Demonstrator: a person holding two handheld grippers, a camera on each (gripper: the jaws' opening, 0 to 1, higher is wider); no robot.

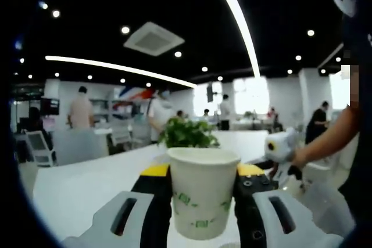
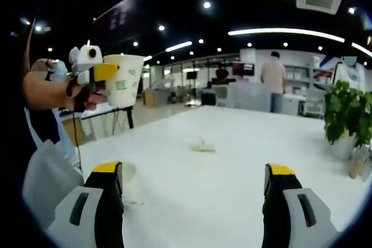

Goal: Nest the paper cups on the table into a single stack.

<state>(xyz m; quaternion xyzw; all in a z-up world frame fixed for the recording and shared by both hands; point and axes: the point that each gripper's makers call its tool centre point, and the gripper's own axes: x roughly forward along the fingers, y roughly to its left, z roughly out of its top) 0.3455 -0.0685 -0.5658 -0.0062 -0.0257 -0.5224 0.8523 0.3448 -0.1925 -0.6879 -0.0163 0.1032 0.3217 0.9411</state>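
White paper cup (image 1: pixel 203 193) with small green markings, one in number, stands upright, pinched between the yellow-tipped jaws of the left gripper (image 1: pixel 203 201) and held above the white counter (image 2: pixel 232 161). Right gripper (image 2: pixel 195 193) hangs spread wide over the counter, beside one potted plant (image 2: pixel 347 111).

potted plant (image 2: pixel 347 111), crumpled scrap (image 2: pixel 203 144), chair (image 1: pixel 39 146)

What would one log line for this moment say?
left gripper: shut on cup, lifted | right gripper: open, over table | plant on table
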